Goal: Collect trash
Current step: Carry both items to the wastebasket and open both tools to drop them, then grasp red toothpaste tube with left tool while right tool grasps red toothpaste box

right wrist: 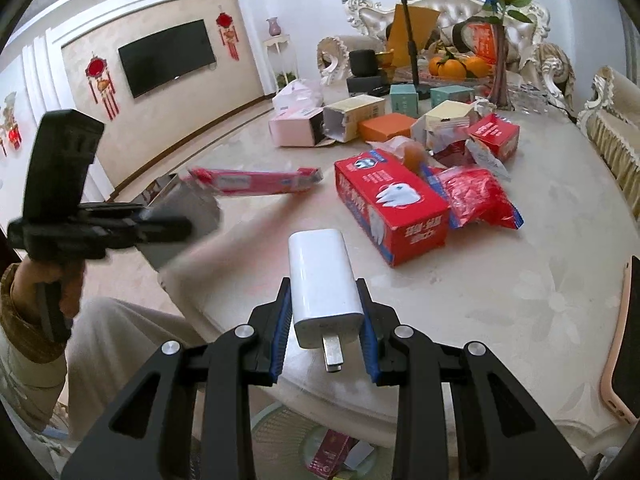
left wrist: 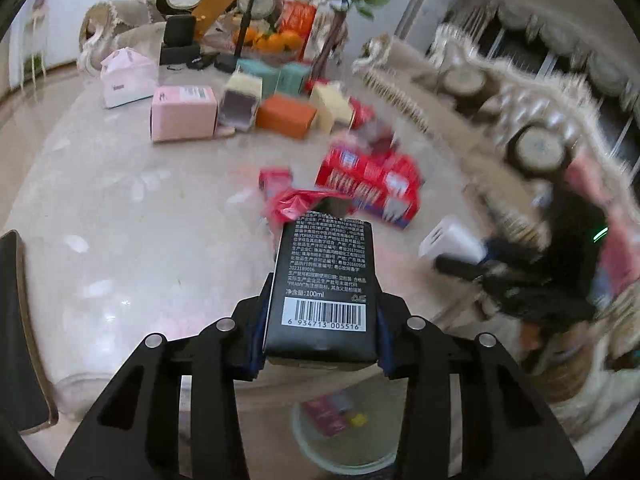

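The black carton (left wrist: 320, 288), printed with white text and a barcode, sits clamped between the blue pads of the left claw (left wrist: 318, 344), held above the near edge of the surface (left wrist: 120, 240). Below it, past that edge, a pale bin (left wrist: 344, 448) on the floor holds a pink-red packet. The right claw (right wrist: 326, 340) is closed narrow on a white charger plug (right wrist: 324, 284), its metal prongs pointing back toward the camera, also over the near edge of the surface.

In the right wrist view the left claw appears at the far left, gripped by a hand (right wrist: 60, 288) with a brown sleeve, the black carton standing up out of it.

Toward the middle of the surface lies a red glove box (right wrist: 392, 204) with a crumpled red bag (right wrist: 476, 196) touching its right side, and a long pink packet (right wrist: 256, 180) near the left edge. Farther back, a pink box (right wrist: 296, 128), a cream box (right wrist: 352, 118) and an orange box (right wrist: 386, 126) lie in a row, with teal boxes (right wrist: 404, 100) and oranges (right wrist: 456, 66) behind them near the far edge. A phone in a pink case (right wrist: 624, 340) lies at the right edge.
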`<state>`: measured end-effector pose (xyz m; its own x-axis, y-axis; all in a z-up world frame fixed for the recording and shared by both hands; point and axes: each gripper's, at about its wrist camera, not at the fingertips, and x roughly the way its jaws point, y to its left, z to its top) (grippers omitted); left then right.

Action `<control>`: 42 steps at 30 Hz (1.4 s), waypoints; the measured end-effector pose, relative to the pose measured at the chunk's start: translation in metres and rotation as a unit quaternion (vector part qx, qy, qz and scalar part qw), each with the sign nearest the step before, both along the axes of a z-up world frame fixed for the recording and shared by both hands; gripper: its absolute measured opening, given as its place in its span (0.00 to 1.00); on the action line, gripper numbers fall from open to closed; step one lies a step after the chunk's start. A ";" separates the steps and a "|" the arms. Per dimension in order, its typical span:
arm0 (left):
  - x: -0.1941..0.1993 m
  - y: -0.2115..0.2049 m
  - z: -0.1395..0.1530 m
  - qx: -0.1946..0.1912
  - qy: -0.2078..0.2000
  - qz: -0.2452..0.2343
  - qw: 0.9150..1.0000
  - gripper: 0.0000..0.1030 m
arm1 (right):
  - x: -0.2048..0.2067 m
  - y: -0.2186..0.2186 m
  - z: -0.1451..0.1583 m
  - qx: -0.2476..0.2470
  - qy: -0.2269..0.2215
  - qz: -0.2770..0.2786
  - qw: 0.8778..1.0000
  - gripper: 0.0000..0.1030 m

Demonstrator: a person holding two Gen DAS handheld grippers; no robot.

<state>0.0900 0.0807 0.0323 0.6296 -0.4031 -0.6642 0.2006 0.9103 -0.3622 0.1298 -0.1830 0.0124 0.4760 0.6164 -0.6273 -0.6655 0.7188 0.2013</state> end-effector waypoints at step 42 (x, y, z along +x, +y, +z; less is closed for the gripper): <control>-0.065 -0.146 -0.227 0.172 0.220 -0.095 0.955 0.86 | -0.082 -0.036 -0.178 -0.134 0.260 -0.078 0.953 0.56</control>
